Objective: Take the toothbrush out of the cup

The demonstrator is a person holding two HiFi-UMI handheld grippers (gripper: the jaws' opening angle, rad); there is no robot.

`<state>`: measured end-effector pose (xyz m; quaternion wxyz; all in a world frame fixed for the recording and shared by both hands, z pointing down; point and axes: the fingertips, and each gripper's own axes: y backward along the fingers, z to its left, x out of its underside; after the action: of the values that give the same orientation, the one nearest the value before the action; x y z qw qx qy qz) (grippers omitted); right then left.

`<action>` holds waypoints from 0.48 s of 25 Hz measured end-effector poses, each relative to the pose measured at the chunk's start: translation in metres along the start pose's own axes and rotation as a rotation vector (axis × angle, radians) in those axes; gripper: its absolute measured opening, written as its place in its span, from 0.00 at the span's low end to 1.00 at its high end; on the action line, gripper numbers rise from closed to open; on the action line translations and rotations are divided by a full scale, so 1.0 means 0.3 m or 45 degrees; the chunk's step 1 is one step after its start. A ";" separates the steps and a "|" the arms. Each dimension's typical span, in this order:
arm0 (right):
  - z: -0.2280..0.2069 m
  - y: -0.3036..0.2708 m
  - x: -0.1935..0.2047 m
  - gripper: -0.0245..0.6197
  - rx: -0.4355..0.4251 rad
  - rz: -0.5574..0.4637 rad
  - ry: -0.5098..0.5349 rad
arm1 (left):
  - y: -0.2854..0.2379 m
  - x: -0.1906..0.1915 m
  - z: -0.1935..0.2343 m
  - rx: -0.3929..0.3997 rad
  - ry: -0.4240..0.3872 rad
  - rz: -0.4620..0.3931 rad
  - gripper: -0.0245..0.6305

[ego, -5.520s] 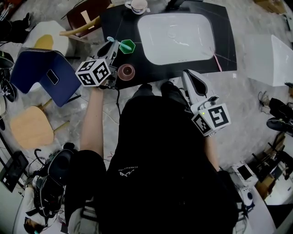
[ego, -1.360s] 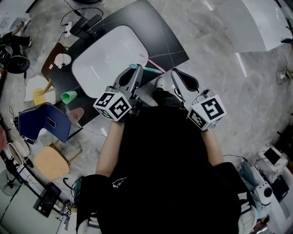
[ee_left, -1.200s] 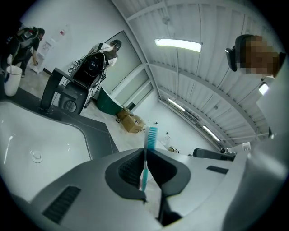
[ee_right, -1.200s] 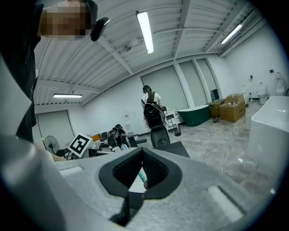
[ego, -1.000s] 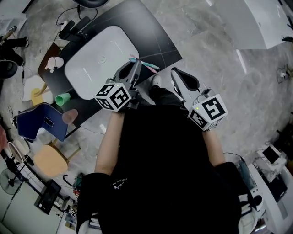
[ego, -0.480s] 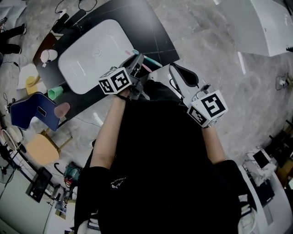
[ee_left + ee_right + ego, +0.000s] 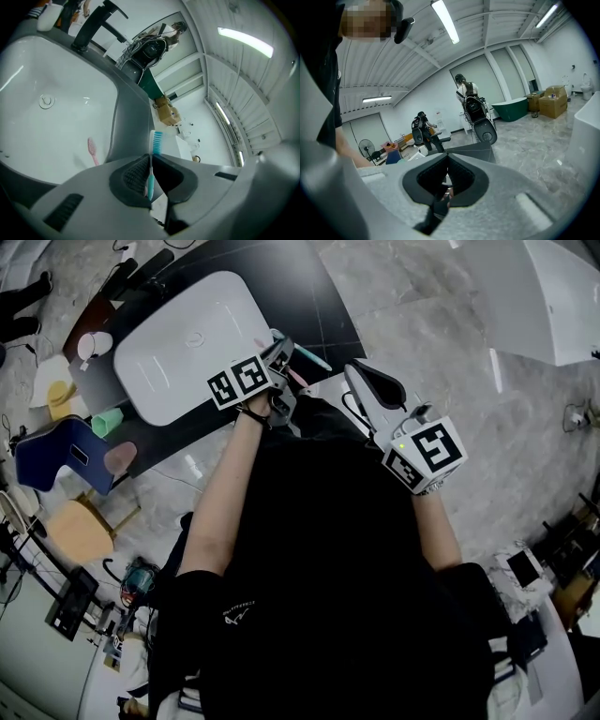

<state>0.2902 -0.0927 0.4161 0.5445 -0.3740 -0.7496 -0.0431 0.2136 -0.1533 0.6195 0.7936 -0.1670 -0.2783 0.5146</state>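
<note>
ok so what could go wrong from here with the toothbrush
1. The left gripper pinches the toothbrush only by its thin handle, with the head sticking out past the jaws, so it may twist or slip out.
2. It is right beside the sink. Let go here, it might roll in.
3. The pink brush lies close by and could get knocked.
</note>
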 end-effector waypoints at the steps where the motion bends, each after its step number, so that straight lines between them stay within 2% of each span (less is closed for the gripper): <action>1: -0.004 -0.004 -0.001 0.05 -0.003 0.003 0.001 | -0.010 0.002 0.007 -0.009 0.013 0.008 0.07; 7: -0.030 -0.017 0.006 0.05 -0.008 0.025 -0.002 | -0.067 -0.002 0.054 -0.055 0.135 0.004 0.07; 12: -0.046 -0.027 0.011 0.05 -0.013 0.046 -0.001 | -0.107 -0.023 0.074 -0.087 0.182 -0.018 0.07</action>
<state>0.2956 -0.1032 0.4273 0.5429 -0.3903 -0.7426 -0.0369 0.2211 -0.1735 0.6527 0.8090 -0.2284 -0.2393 0.4859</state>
